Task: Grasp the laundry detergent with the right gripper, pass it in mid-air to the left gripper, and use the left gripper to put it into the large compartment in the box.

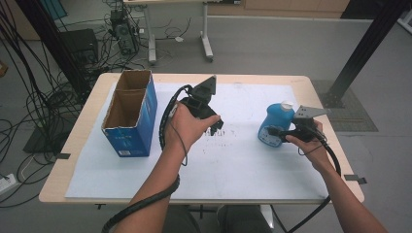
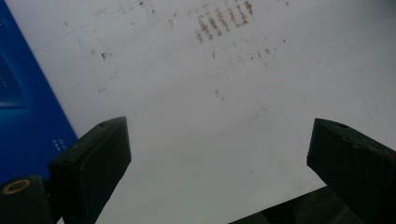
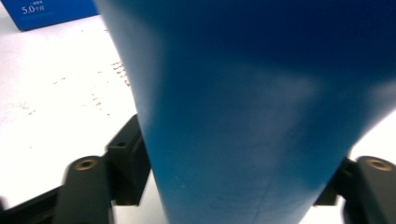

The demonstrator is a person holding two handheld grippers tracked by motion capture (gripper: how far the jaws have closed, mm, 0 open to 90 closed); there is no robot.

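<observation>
on the table's right side — right gripper clamped on blue bottle; left gripper spread wide, holding nothing.

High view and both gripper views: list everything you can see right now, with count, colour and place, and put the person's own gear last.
bottle: one, blue with a white cap, upright at the table's right, between the right gripper's jaws.
box: one, blue cardboard, open top, two compartments, table's left.
sheet: one, white, scuffed, covering the tabletop.
table: one, light wood edge.
left gripper: black, jaws open over the sheet, nothing between them.
right gripper: black, jaws against the bottle's sides.
</observation>
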